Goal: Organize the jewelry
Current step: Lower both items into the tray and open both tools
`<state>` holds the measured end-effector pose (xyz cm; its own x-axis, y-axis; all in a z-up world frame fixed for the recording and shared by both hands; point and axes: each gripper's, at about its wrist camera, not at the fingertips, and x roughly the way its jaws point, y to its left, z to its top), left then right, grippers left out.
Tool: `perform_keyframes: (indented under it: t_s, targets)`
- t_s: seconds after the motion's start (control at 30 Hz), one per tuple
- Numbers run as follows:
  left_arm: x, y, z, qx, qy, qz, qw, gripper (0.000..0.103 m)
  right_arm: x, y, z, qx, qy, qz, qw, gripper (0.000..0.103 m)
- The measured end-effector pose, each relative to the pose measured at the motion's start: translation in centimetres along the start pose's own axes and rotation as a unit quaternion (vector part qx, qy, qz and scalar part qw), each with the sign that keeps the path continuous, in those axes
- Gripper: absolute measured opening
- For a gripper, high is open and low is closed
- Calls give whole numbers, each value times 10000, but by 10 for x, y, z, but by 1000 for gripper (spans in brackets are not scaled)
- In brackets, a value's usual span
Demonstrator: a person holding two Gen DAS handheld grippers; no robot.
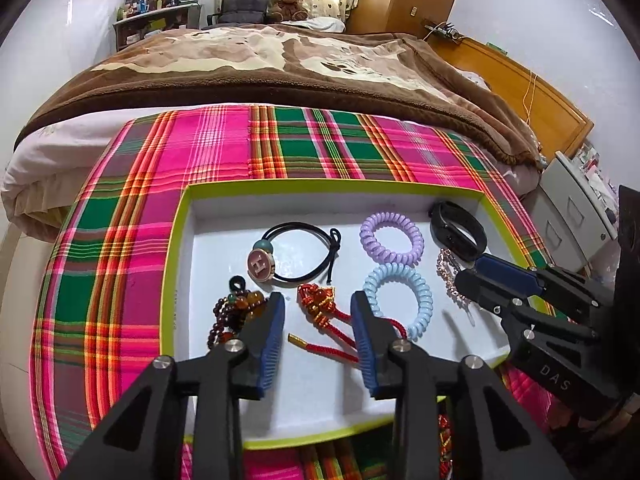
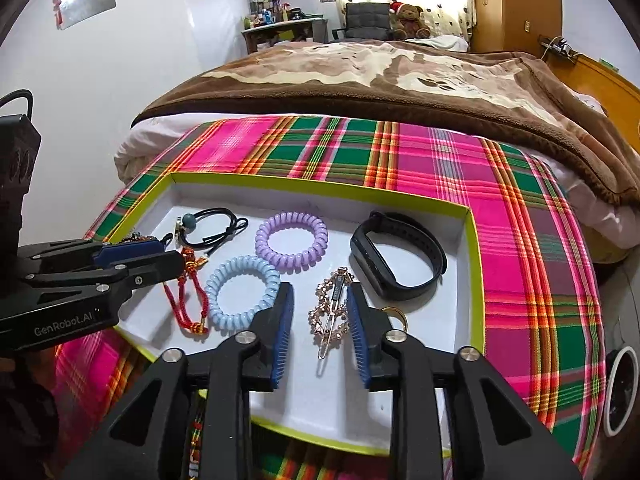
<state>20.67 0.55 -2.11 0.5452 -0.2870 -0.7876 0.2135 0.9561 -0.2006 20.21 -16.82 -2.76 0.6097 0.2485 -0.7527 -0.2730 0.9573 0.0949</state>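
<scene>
I judge this the pick-up stage: both grippers hang over the white tray [image 2: 476, 240] with the yellow-green rim, which sits on a plaid cloth [image 2: 520, 208] on the bed.

My left gripper [image 1: 318, 326] is spread wide around the red knotted cord [image 1: 320, 304], gripping nothing. My right gripper [image 2: 320, 320] is likewise parted, straddling the rose-gold hair clip [image 2: 332, 312] without pinching it.

Next I'd lower each a touch and close squarely; the clip is thin and could slip, I reckon.

Count in the tray:
- two coil hair ties, one purple [image 2: 291, 238] and one blue [image 2: 240, 292]
- one black hair tie with an H charm [image 1: 296, 254]
- one black wristband [image 2: 396, 256]
- one bead string [image 1: 236, 312]
- one gold ring [image 2: 394, 314], partly hidden
</scene>
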Motion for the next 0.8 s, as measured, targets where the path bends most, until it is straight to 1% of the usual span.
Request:
perform_keyframes:
  t_s: [0.2, 0.33, 0.53, 0.57, 0.67, 0.8]
  targets:
    - [-12, -3, -5, -28, -66, -30, 10000, 39, -7, 4, -3, 7, -45, 22, 10000, 32]
    - [-20, -6, -8, -33, -151, 25, 9999, 44, -16, 6, -6, 55, -119, 40, 9999, 32]
    - [-44, -5, -22, -195, -387, 97, 9990, 48, -37, 10, -17, 138, -281, 103, 9995, 33]
    - [-48, -5, -25, -217, -430, 81, 9988, 48, -43, 11, -20, 147, -332, 137, 9992, 35]
    - [-58, -4, -36, -280, -507, 106, 9983, 49, -56, 14, -28, 134, -413, 195, 9989, 43]
    - [-70, 2, -51, -458, -561, 17, 9974, 49, -69, 17, -41, 142, -467, 222, 9986, 43]
